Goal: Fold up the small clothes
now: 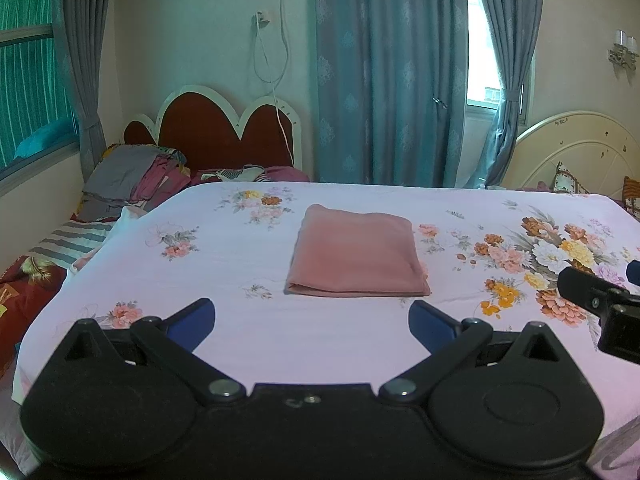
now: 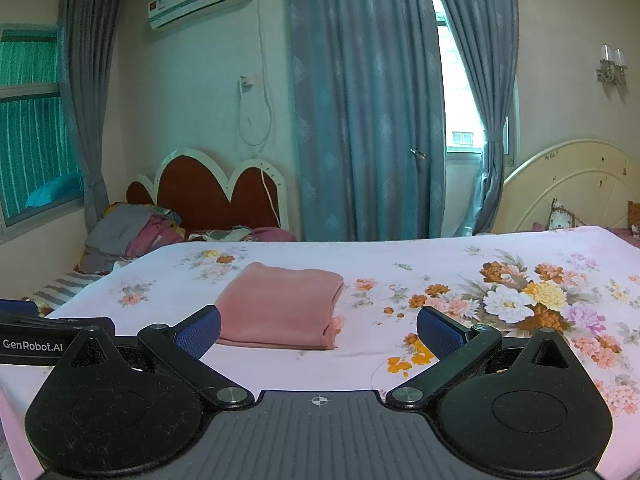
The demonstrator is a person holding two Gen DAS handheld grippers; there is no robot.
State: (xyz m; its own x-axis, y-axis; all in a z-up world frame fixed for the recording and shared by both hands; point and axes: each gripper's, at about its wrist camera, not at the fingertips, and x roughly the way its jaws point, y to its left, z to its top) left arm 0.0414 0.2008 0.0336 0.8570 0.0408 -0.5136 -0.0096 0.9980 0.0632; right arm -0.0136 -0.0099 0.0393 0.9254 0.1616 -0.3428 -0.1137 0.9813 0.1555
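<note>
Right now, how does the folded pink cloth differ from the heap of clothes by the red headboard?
The folded pink cloth is one flat, neat rectangle; the heap of grey and pink clothes is a rumpled, mixed-colour pile. The cloth lies in the middle of the floral white bedsheet; the heap sits off it, on the far bed by the red scalloped headboard. Neither is touched by a hand-held gripper.
</note>
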